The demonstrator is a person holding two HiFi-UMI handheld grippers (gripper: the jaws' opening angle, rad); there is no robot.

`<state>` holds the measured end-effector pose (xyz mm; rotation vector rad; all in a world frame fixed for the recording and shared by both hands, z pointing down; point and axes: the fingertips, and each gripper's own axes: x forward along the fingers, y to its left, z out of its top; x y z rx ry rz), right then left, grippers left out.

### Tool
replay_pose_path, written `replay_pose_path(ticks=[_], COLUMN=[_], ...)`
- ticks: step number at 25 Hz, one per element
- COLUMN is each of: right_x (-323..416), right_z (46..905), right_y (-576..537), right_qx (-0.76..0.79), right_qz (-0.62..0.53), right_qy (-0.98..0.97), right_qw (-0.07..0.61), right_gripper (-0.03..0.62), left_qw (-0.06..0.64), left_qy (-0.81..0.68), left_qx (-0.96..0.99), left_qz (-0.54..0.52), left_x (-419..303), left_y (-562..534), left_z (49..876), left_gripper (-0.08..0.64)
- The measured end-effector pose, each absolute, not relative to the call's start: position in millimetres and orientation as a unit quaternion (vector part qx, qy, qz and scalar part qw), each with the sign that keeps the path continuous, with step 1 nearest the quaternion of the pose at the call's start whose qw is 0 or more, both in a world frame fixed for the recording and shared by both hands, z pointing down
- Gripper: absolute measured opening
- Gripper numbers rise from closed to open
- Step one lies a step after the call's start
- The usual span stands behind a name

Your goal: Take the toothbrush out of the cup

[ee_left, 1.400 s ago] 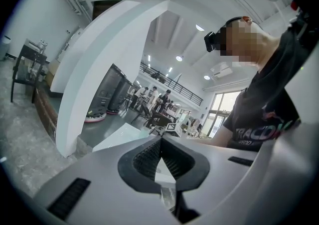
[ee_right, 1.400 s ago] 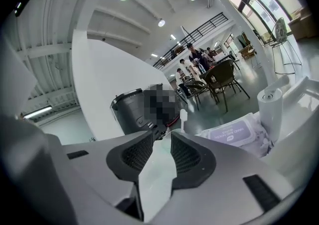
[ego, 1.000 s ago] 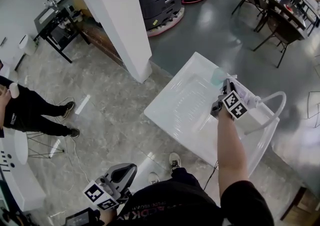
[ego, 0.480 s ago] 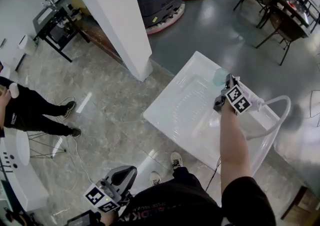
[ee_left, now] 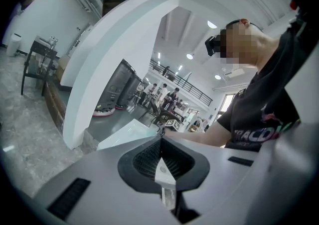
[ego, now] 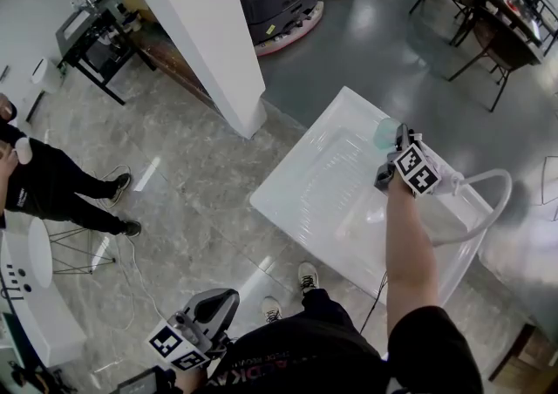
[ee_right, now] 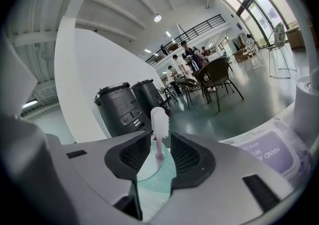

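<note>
The spread right tongs (ee_right: 160, 144) have edged around the pale pink toothbrush (ee_right: 159, 119) in the translucent teal cup (ee_right: 152, 184), ready to pinch; the left tongs (ee_left: 160, 158) stay pressed together.

- Right forearm (ego: 405, 244): bare, is stretching straight forward from a black sleeve (ego: 427, 344).
- Right gripper (ego: 397, 152): is pointing forward and slightly left at the end of that arm; its jaws are standing a little apart.
- Left gripper (ego: 218, 303): is hanging low beside the body's left side; its jaws are pressing together, nothing between them.
</note>
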<state>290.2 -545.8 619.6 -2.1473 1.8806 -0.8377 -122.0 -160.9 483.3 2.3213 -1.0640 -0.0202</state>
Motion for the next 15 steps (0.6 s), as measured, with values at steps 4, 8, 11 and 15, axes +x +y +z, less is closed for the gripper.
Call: replay_pose_path(ticks=[4, 8, 11, 15], right_x=[292, 292, 291, 294], right_z=[617, 610, 609, 607], right_y=[-549, -552, -553, -555], right_qx=[-0.724, -0.729, -0.729, -0.731], right_qz=[-0.268, -0.261, -0.258, -0.252], right_qy=[0.632, 0.629, 0.630, 0.631], right_qw=[0.074, 0.067, 0.065, 0.068], right_gripper=[0.108, 0.034, 0.021, 0.014], left_qw=[0.291, 0.294, 0.294, 0.294], left_qy=[-0.400, -0.401, -0.401, -0.402], left_qx=[0.869, 0.868, 0.868, 0.867], left_qz=[-0.009, -0.010, -0.011, -0.011], left_x=[-122, -127, -127, -125], left_y=[-164, -167, -167, -166], left_z=[484, 480, 480, 482], left_gripper=[0.000, 0.000, 0.000, 0.000])
